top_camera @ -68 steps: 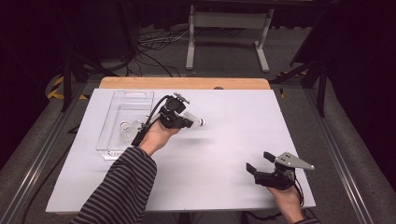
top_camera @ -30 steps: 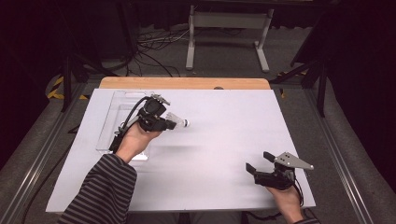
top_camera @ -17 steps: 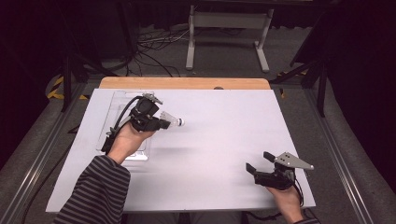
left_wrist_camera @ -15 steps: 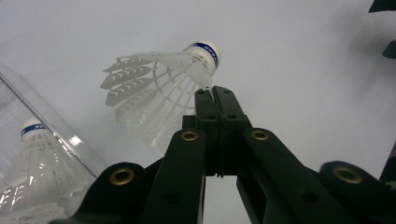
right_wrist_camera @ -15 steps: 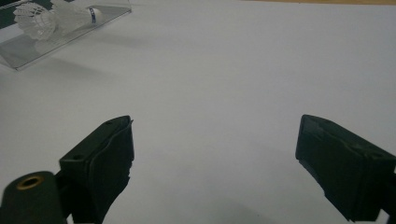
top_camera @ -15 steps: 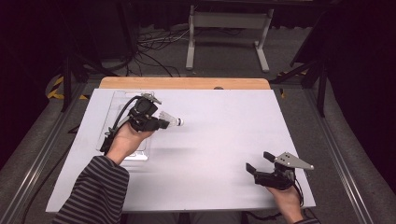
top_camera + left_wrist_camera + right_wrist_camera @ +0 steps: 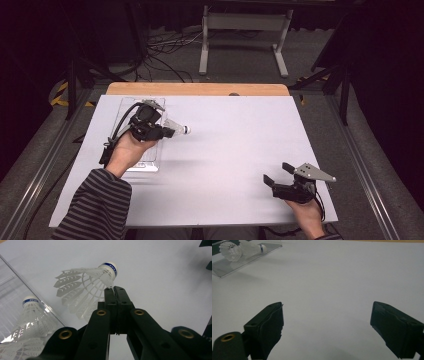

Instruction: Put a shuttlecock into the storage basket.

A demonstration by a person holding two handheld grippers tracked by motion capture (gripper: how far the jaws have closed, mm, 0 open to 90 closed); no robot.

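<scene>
Left gripper view: left hand-held gripper (image 7: pixel 114 291) clamps shuttlecock (image 7: pixel 87 285) skirt; right hand-held gripper (image 7: pixel 327 332) wide

Metal stand (image 7: pixel 244 30), floor cables (image 7: pixel 162 50).

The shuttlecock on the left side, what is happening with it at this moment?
A person holds a gripper in each hand. The left gripper is shut on a white shuttlecock, pinching its feather skirt beside a clear tray in which another shuttlecock lies. The right gripper rests open on the white table, holding nothing.
</scene>
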